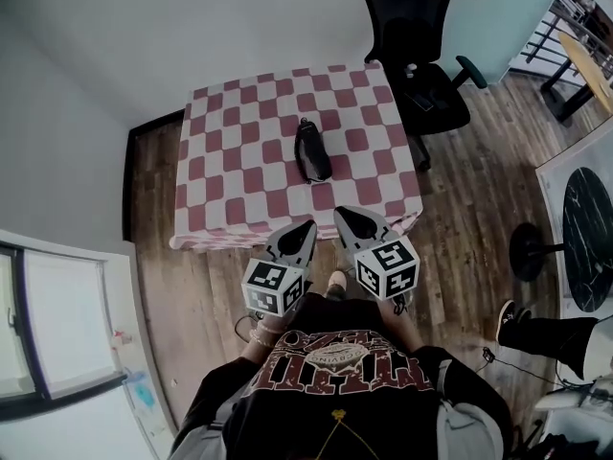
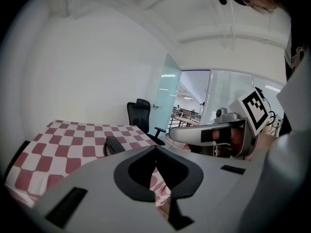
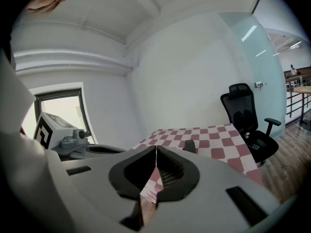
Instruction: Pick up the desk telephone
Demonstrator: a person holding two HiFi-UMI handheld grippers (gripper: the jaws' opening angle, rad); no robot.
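Desk telephone (image 1: 312, 151) lies on the checkered surface (image 1: 239, 195); left tool (image 1: 307, 227) and right tool (image 1: 341, 215), both closed and empty, should open before reaching.

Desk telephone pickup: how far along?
Nothing is done yet: the desk telephone lies untouched on the checkered table. In hand: the left gripper and right gripper, both shut and empty, hover short of the table's near edge. Left to do: reach in, open, grip the telephone, lift.
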